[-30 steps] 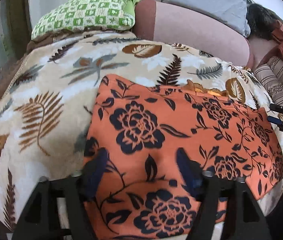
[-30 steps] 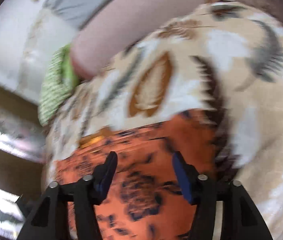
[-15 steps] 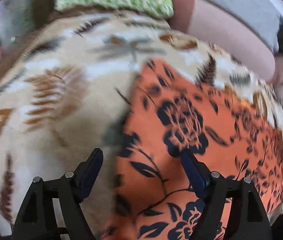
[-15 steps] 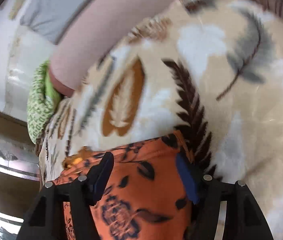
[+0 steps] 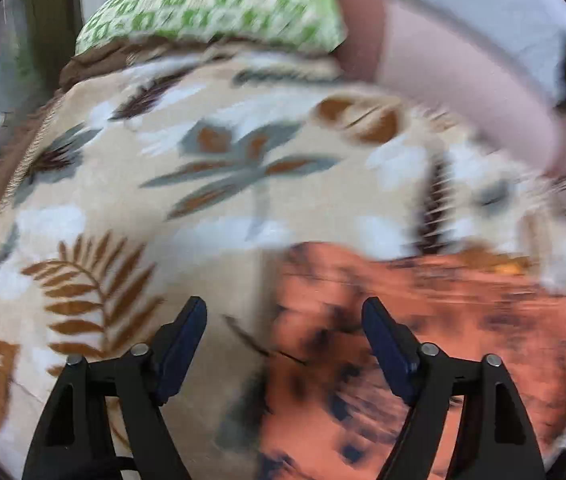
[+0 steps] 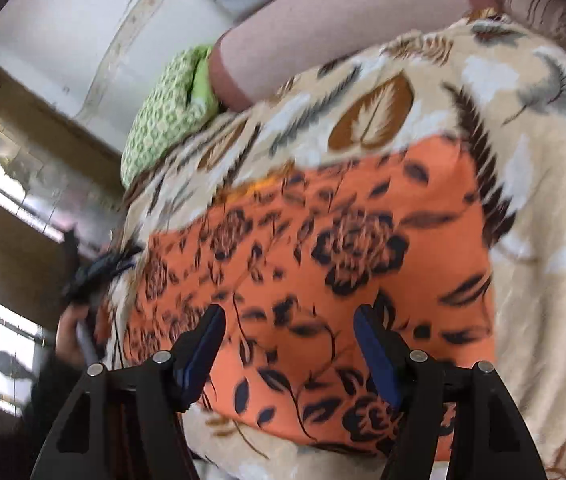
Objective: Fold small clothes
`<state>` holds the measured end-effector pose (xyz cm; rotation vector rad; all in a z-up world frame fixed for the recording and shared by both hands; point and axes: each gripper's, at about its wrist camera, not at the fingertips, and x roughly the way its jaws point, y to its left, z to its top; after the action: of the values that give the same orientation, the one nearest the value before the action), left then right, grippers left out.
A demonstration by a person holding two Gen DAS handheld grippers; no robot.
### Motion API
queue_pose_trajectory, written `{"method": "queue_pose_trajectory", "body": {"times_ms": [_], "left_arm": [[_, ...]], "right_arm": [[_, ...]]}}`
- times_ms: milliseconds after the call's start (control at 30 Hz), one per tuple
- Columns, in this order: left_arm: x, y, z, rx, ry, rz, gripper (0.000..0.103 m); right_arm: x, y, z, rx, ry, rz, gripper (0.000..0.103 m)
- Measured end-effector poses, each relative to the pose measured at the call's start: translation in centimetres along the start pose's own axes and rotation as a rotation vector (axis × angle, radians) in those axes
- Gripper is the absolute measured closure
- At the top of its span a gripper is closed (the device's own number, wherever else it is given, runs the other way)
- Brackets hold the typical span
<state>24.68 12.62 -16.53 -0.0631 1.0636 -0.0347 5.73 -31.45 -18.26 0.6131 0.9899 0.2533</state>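
**Both tongs open above the orange garment**

While your left tongs [image 5: 283,320] are closing a little, their pads are standing well apart with nothing pinched; the left edge of the orange flowered garment [image 5: 423,320] is lying below the gap, and the blue pad on the picture's left is hovering over bare leaf-print blanket [image 5: 211,168]. Your right tongs [image 6: 289,326] are opening, also clamped on nothing, and they are hanging over the near part of the same garment [image 6: 343,248], which is lying flat on the blanket [image 6: 543,208]. In the right wrist view the garment is spreading up and to the left from the tongs, with a yellow strip showing along its far edge. At the left edge of that view your other hand [image 6: 69,336] is gripping its tool beside the garment's far end. Beyond the blanket, a green patterned pillow [image 5: 211,4] is resting beside a pink bolster [image 5: 463,92]. The left wrist view is blurring heavily, so finer detail there cannot be told.
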Motion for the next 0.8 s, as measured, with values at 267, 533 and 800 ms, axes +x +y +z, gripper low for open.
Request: {"method": "queue_pose_trajectory", "body": {"times_ms": [267,533,800], "left_arm": [[-3.1,0.5,-1.0,-0.017,-0.061,0.045,0.027],[-8.8,-1.7,-9.8,0.042,-0.069,-0.079,0.027],[-7.6,-2.0,-14.8,0.054,0.003,-0.015,0.027]], "right_arm": [[-2.1,-1.4,0.1,0.088,-0.071,0.013,0.034],[-3.2,-5.9,-1.6,0.285,-0.102,0.014,0.033],[-2.9,-8.2,-1.1,0.368,-0.083,-0.045,0.028]]}}
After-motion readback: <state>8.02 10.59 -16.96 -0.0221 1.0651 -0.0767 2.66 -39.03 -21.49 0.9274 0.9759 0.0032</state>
